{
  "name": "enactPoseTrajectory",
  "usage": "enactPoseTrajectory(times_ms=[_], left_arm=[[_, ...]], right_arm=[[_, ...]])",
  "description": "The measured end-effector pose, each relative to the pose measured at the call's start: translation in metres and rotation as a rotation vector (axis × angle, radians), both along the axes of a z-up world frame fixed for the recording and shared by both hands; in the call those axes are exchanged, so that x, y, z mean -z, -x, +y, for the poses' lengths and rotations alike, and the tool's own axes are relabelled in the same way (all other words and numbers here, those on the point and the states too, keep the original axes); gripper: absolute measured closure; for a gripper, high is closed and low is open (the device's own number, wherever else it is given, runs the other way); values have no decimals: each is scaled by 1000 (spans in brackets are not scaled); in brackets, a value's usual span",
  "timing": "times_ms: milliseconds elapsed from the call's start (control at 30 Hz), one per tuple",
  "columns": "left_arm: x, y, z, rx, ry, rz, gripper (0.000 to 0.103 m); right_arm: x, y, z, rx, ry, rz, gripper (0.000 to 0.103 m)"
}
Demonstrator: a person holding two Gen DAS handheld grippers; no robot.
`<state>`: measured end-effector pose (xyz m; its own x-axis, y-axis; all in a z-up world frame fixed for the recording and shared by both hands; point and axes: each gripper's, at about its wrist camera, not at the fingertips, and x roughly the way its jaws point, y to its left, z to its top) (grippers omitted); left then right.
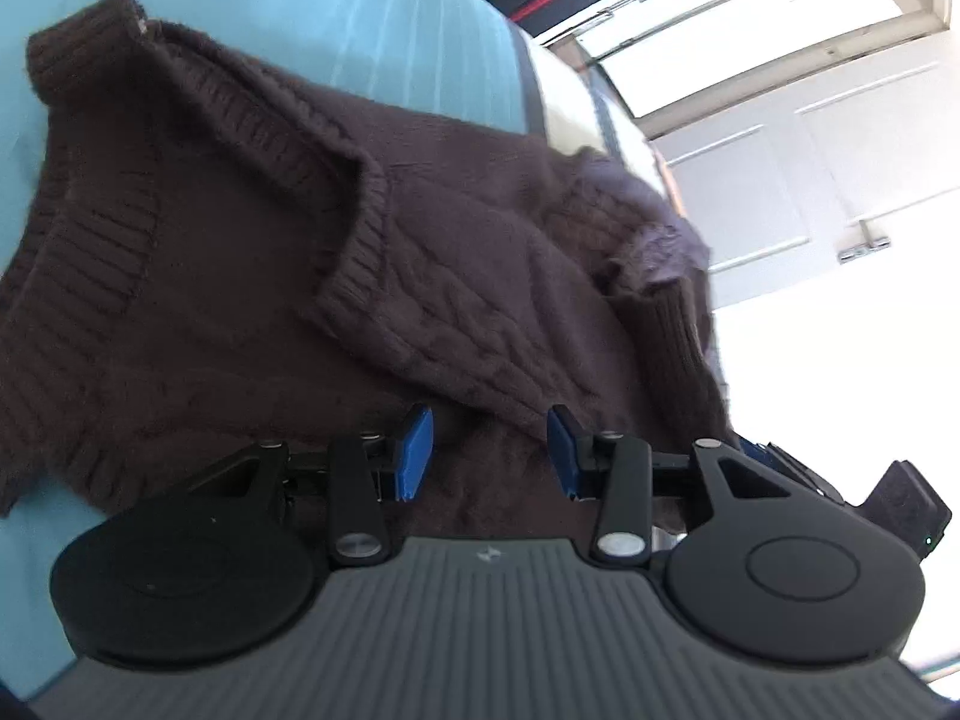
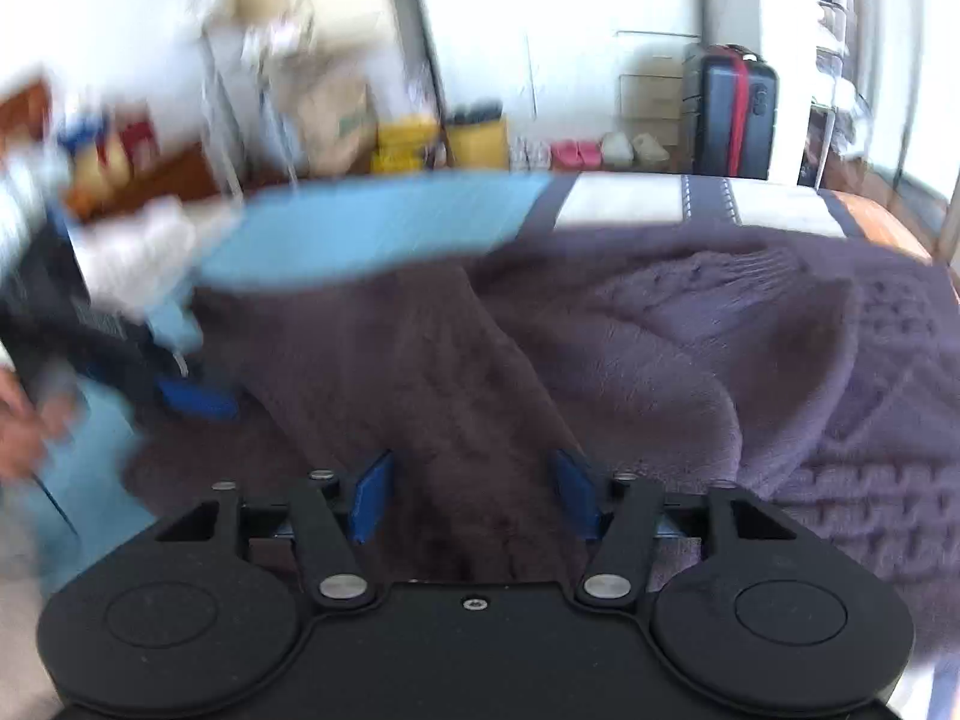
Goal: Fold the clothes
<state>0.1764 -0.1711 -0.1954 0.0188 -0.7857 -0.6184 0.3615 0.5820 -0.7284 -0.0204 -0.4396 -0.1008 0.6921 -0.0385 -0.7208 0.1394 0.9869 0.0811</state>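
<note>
A dark brown cable-knit sweater lies on a light blue sheet, its ribbed collar at the upper left and one ribbed sleeve cuff at the right. My left gripper is open just above the sweater's near edge, holding nothing. In the right wrist view the same sweater fills the middle and right, partly folded over itself. My right gripper is open over a strip of the sweater, with fabric between the blue pads but not pinched. The left gripper's blue pad shows at the left.
The blue sheet lies on a bed with a white and grey striped cover. A black suitcase with a red strap, shoes and yellow boxes stand by the far wall. White doors are at the right.
</note>
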Motion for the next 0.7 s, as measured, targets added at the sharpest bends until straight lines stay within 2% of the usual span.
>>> enactPoseTrajectory(times_ms=[33, 67, 133, 200, 267, 300, 333, 400, 467, 567, 600, 633, 700], left_arm=[[0, 0, -3, -3, -13, -18, 63], [1, 0, -5, -7, -26, -36, 63], [1, -3, -7, -20, -39, -59, 63], [0, -6, -5, -31, -29, -38, 63], [0, -7, -8, -9, -71, 0, 63], [-2, -6, -7, 23, -121, 19, 63], [-6, -2, -7, 52, -139, 18, 63], [-13, 6, -8, 84, -116, -10, 61], [-14, 7, -9, 74, -77, -9, 60], [-11, 0, -8, 25, -50, -15, 56], [-9, -3, -8, 9, -41, -16, 55], [-8, -6, -7, -7, -33, -12, 55], [2, -15, -5, -42, -29, 42, 53]], right_arm=[[1, -2, -3, 19, 27, -17, 89], [1, -2, -7, 42, 48, -43, 93], [-22, 22, -29, 158, -14, -227, 93], [-46, 53, -59, 330, -113, -322, 92], [-51, 77, -84, 462, -198, -291, 90], [-53, 88, -96, 525, -234, -271, 84], [-47, 93, -101, 555, -222, -217, 82], [-34, 99, -108, 591, -210, -131, 70], [-17, 98, -117, 607, -284, -80, 60], [0, 95, -137, 654, -524, -91, 57], [3, 94, -143, 654, -572, -107, 56], [5, 94, -148, 655, -615, -120, 55], [7, 91, -153, 671, -594, -103, 45]])
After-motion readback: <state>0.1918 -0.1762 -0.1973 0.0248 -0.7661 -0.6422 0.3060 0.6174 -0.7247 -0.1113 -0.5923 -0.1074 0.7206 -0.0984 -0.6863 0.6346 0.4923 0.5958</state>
